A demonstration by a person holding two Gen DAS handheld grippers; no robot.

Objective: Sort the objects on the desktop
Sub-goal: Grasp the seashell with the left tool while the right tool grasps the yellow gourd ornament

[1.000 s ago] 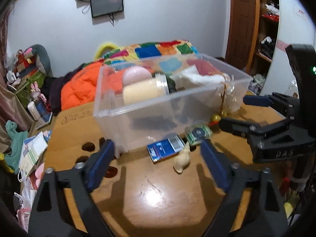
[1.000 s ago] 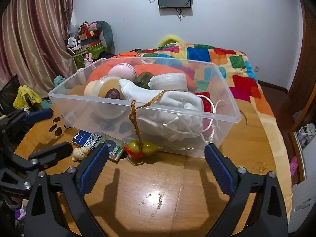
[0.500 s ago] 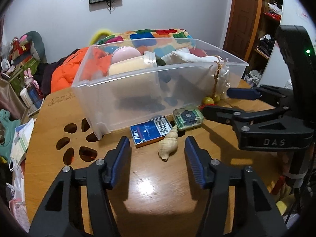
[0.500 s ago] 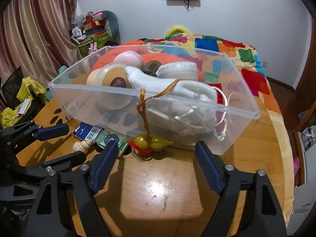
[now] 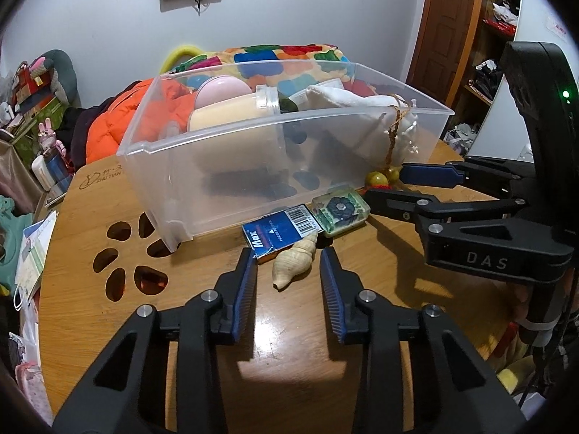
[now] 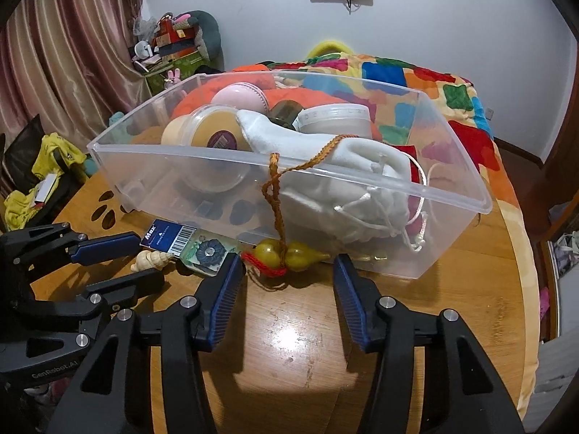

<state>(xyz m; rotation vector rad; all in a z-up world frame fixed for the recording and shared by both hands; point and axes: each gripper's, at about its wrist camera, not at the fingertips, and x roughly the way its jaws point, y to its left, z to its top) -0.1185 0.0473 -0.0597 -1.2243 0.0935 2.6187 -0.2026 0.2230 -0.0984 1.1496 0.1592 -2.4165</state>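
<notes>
A cream spiral shell (image 5: pixel 295 260) lies on the wooden table (image 5: pixel 307 343) between the fingers of my left gripper (image 5: pixel 287 264). Its jaws are closing, and a gap still shows beside the shell. A yellow gourd charm (image 6: pixel 289 253) with red tassel lies between the fingers of my right gripper (image 6: pixel 287 267). Those jaws are closing too, with the pads just clear of the gourd. The charm's braided cord (image 6: pixel 275 195) hangs over the rim of the clear plastic bin (image 6: pixel 362 181). A blue box (image 5: pixel 278 231) and a clear block with a dark flower (image 5: pixel 340 209) lie against the bin.
The bin (image 5: pixel 217 181) holds a cream jar (image 5: pixel 231 115), a pink ball (image 6: pixel 240 96) and a white drawstring bag (image 6: pixel 343 177). Paw-shaped cut-outs (image 5: pixel 119 253) pierce the table at the left. A bed with a patchwork quilt (image 6: pixel 452 101) lies behind, and clutter lines the left wall.
Both pairs of jaws have narrowed, the left around the shell and the right around the gourd charm. Both cameras have tipped slightly down toward the table.
</notes>
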